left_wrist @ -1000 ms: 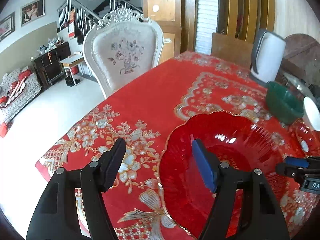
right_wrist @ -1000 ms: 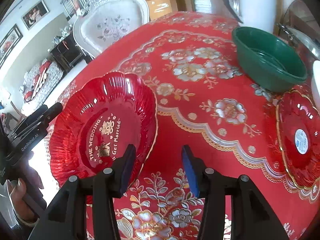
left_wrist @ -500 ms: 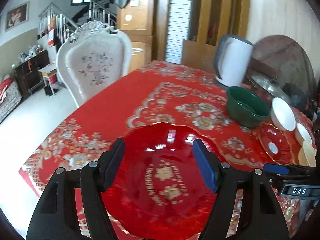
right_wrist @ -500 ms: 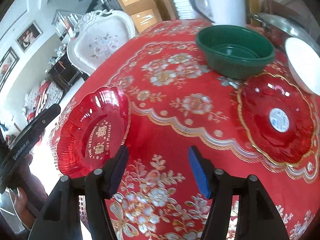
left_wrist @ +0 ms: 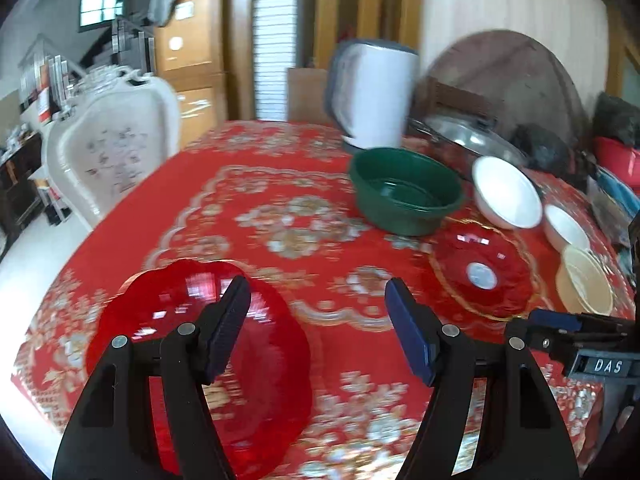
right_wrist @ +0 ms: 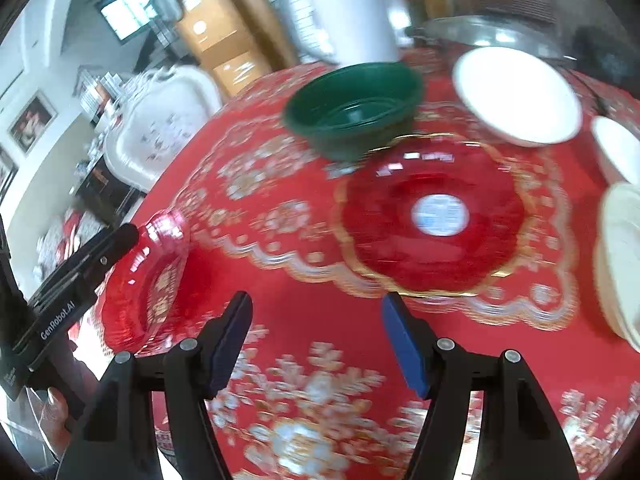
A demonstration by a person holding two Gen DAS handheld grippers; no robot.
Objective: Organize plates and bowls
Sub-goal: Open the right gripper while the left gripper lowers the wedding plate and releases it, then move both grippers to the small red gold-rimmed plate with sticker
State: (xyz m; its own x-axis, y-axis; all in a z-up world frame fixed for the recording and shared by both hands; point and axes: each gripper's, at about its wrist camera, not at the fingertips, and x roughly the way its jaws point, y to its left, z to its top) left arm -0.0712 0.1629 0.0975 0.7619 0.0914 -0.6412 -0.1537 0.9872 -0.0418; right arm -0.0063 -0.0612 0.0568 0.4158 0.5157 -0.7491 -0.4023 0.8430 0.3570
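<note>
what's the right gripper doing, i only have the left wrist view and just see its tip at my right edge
observer: In the right wrist view, the right gripper has its jaws opening, with nothing between them but tablecloth.
operator: what's ahead of it
observer: The red plate with the round sticker lies flat on the cloth beyond its fingertips, and the gripper is not touching it.
operator: is my left gripper on the other red plate
observer: Seen from the side, the left gripper ends right at the rim of the lettered red plate. I cannot tell whether it touches.
</note>
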